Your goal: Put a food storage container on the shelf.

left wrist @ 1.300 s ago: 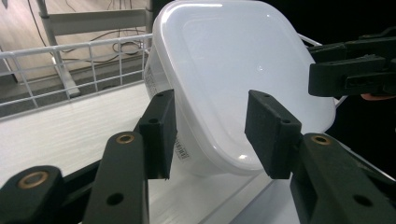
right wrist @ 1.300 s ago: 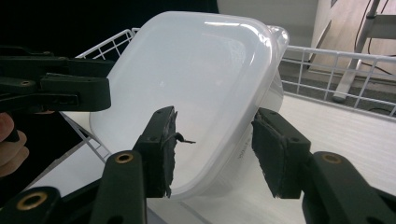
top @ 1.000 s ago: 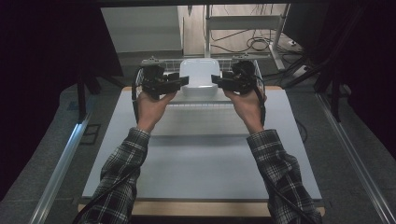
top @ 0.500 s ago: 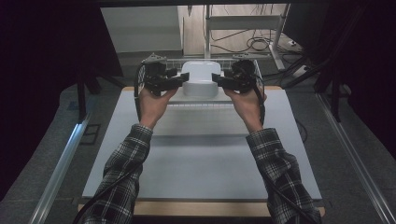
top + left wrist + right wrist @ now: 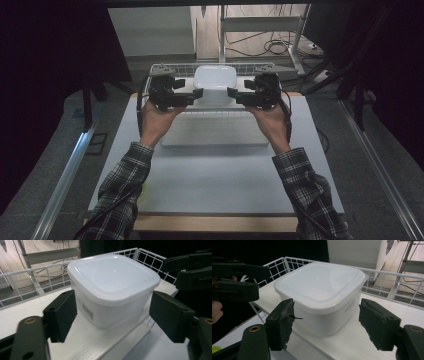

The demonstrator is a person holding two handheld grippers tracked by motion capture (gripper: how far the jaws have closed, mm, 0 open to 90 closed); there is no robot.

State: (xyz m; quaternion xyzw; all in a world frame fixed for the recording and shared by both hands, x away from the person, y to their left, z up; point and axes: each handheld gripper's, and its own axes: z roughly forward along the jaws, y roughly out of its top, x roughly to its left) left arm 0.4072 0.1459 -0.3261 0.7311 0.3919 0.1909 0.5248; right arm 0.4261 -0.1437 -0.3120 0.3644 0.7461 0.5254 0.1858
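Near the table's (image 5: 215,185) front edge the person's checked sleeves (image 5: 122,180) come in; the surface there is bare. Further up, the left gripper (image 5: 196,93) and right gripper (image 5: 233,93) face each other at the far edge, each with jaws spread wide and holding nothing. Between them sits a white lidded box (image 5: 215,80) on a white tray (image 5: 212,132) inside a wire basket (image 5: 165,67), at the middle of the far edge. The jaws flank the box's corners without touching; judging by this, the approach looks done, while gripping and lifting are left.
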